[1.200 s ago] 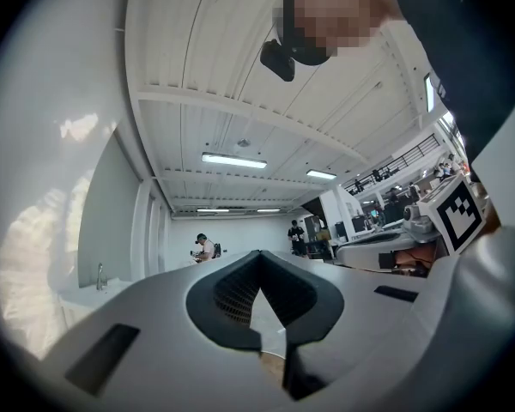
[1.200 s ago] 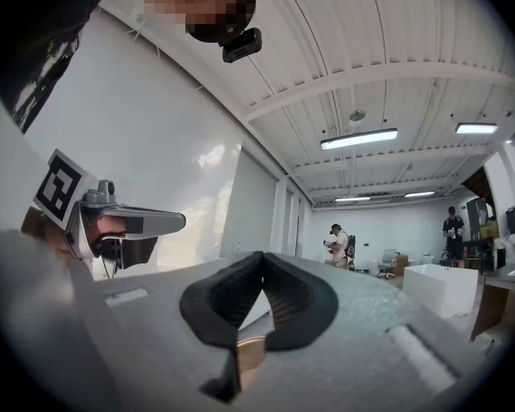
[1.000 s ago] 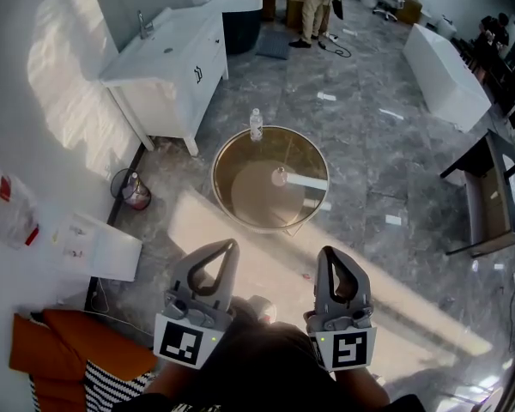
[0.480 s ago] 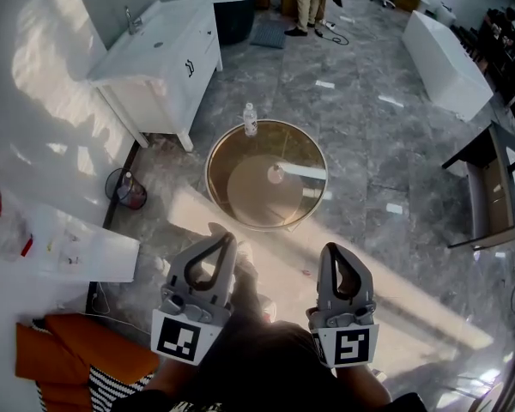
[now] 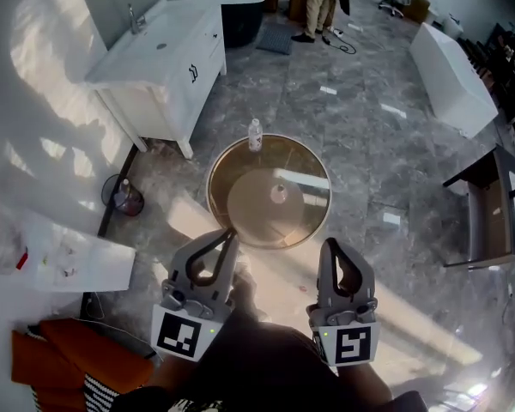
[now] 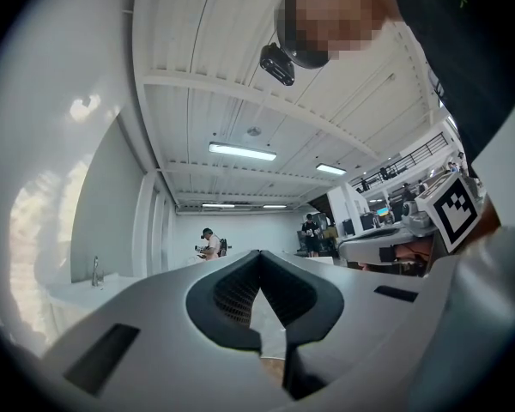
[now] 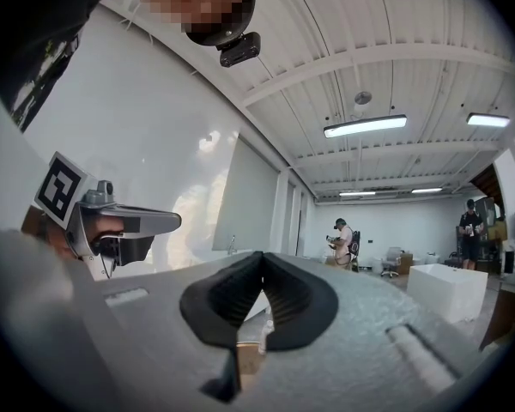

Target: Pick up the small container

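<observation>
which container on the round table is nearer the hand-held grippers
The small low container, central on the table; the tall clear bottle stands at the far rim.

Head view overlooks round table (image 5: 305, 221); gripper views face level.

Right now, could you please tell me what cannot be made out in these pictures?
Head view: the small white item on the round table is too small to identify.
Head view: print on the bottle is too small.
Both gripper views: shut jaws hide most of the table.
</observation>
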Action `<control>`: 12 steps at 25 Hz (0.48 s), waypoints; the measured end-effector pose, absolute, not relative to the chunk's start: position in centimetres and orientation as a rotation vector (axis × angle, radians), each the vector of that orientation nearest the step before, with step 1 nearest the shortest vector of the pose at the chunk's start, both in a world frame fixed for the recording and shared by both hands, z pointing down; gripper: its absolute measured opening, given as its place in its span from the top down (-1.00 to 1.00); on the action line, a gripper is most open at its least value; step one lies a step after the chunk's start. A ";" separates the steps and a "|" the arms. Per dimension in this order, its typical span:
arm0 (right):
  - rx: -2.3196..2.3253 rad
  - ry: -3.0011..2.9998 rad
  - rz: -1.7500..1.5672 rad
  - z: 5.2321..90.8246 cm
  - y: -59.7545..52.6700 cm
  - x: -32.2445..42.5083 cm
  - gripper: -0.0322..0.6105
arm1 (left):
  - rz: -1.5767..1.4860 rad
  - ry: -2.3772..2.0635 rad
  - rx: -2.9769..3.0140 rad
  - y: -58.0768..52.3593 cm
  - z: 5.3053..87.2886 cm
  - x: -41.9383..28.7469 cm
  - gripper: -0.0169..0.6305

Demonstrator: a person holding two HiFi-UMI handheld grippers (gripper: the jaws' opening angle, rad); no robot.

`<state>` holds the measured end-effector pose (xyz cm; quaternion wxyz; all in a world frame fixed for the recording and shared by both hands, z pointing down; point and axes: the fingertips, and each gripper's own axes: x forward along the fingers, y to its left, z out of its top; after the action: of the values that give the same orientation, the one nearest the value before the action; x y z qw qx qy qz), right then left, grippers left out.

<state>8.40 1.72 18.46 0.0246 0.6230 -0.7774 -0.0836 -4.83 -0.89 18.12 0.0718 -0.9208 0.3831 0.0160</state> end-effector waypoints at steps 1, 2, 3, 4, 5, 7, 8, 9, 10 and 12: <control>1.929 -2.404 -0.258 18.4 0.6 8.4 0.91 | 0.038 1.145 -2.763 -2.0 18.1 -4.8 0.91; 1.934 -2.401 -0.256 18.4 -0.6 8.4 0.91 | 0.029 1.141 -2.760 -3.1 18.1 -4.8 0.91; 1.941 -2.398 -0.252 18.4 -1.7 8.6 0.91 | 0.023 1.139 -2.760 -4.3 18.2 -4.8 0.91; 1.948 -2.393 -0.245 18.4 -2.8 8.7 0.91 | 0.023 1.139 -2.761 -5.6 18.1 -4.8 0.91; 1.951 -2.387 -0.237 18.4 -3.9 8.9 0.91 | 0.026 1.135 -2.760 -6.8 17.8 -4.7 0.91; 1.959 -2.374 -0.229 18.4 -6.4 9.3 0.91 | 0.026 1.112 -2.752 -9.3 17.3 -4.4 0.91; 1.968 -2.369 -0.228 18.3 -7.7 9.4 0.91 | 0.022 1.101 -2.751 -10.6 17.1 -4.4 0.91; 1.978 -2.366 -0.230 18.3 -8.9 9.4 0.91 | 0.016 1.095 -2.752 -11.8 17.1 -4.6 0.91; 1.986 -2.362 -0.236 18.2 -10.0 9.3 0.91 | 0.008 1.093 -2.755 -13.0 17.2 -4.8 0.91; 2.001 -2.354 -0.254 18.1 -12.3 9.4 0.91 | -0.001 1.085 -2.753 -15.3 17.3 -5.1 0.91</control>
<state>9.42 -12.26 18.06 0.0210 0.6453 -0.7592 -0.0820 -5.10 -15.30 17.30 0.0913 -0.9264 0.3652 -0.0003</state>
